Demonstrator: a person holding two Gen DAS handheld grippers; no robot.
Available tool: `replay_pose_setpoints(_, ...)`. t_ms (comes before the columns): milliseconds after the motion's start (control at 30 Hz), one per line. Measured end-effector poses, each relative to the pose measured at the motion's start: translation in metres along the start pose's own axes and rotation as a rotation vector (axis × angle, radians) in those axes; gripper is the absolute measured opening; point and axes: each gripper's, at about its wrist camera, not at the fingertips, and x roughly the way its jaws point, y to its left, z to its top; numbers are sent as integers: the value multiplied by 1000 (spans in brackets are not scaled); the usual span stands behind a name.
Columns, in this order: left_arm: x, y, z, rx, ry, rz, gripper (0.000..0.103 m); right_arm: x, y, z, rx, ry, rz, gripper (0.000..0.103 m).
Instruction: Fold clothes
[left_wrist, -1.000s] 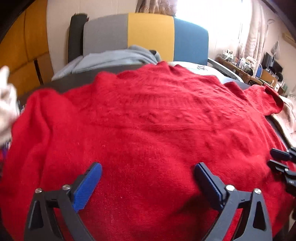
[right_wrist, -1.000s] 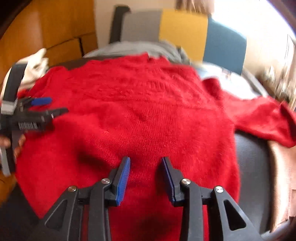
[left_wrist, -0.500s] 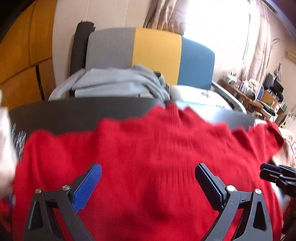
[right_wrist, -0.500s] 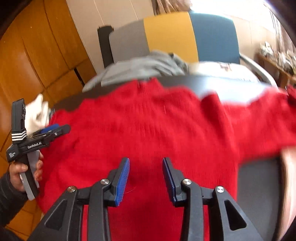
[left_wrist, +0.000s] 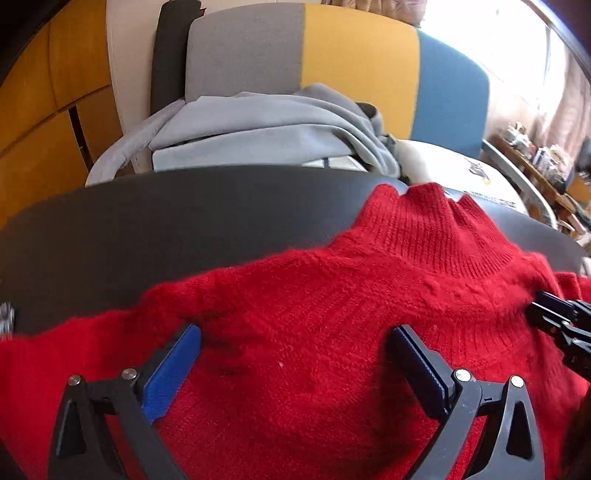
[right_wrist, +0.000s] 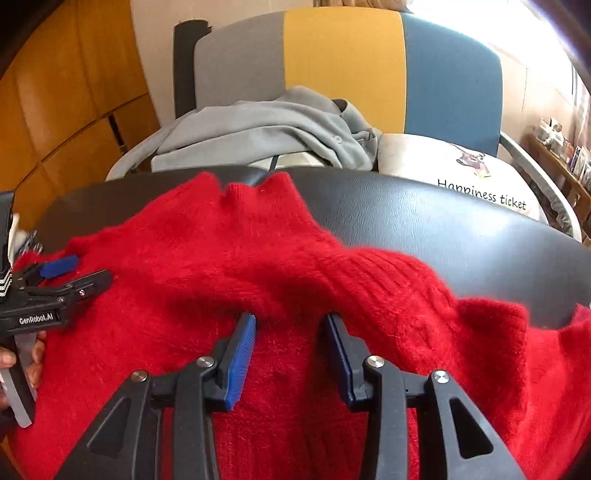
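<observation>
A red knit sweater (left_wrist: 332, 314) lies spread on a black padded table (left_wrist: 184, 221), its ribbed collar (left_wrist: 436, 229) at the far edge. My left gripper (left_wrist: 295, 339) is open wide, its fingers low over the sweater near the left shoulder. My right gripper (right_wrist: 291, 328) is open narrower, its tips against a raised fold of the sweater (right_wrist: 295, 266) below the collar (right_wrist: 251, 195). The right gripper shows at the right edge of the left wrist view (left_wrist: 561, 328). The left gripper shows at the left of the right wrist view (right_wrist: 55, 280).
Behind the table stands a grey, yellow and blue chair (right_wrist: 351, 66) holding a grey hoodie (right_wrist: 266, 125) and a white printed cushion (right_wrist: 461, 166). Wooden panels (left_wrist: 44, 110) line the left wall. A cluttered shelf (left_wrist: 535, 155) is at far right.
Both grippers have moved forward over the sweater toward its collar end. More bare black table shows beyond the sweater. The sweater has bunched into a fold at the right gripper's tips.
</observation>
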Motion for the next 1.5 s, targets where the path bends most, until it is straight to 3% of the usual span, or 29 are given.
replay_pose_setpoints(200, 20, 8, 22, -13, -16, -5, 103, 47, -9, 44, -2, -28, -17, 40)
replay_pose_setpoints(333, 18, 7, 20, -15, -22, -8, 103, 9, 12, 13, -17, -48, -50, 40)
replay_pose_setpoints(467, 15, 3, 22, -6, -15, 14, 103, -1, 10, 6, 0, -48, -9, 48)
replay_pose_setpoints(567, -7, -2, 17, -11, -50, 50, 95, -3, 15, 7, -25, -31, -5, 50)
replay_pose_setpoints(633, -34, -10, 6, 15, -105, 31, 97, -13, 17, 5, -59, -44, -44, 43)
replay_pose_setpoints(733, -70, -20, -18, 47, -145, -48, 103, -57, 2, -6, -43, -175, -116, 42)
replay_pose_setpoints(833, -89, -32, -45, 75, -135, -125, 103, -105, -27, -26, -73, -255, -309, 47)
replay_pose_setpoints(933, -88, -40, -67, 88, -84, -170, 103, -127, -69, -48, -116, -229, -492, 49)
replay_pose_setpoints(1033, -73, -44, -81, 88, 10, -182, 103, -147, -130, -73, -47, -163, -615, 49)
replay_pose_setpoints(1200, -70, -49, -82, 106, 15, -148, 103, -188, -207, -109, 123, -148, -764, 49)
replay_pose_setpoints(1500, -68, -50, -83, 106, 3, -145, 103, -186, -249, -126, 247, -112, -752, 47)
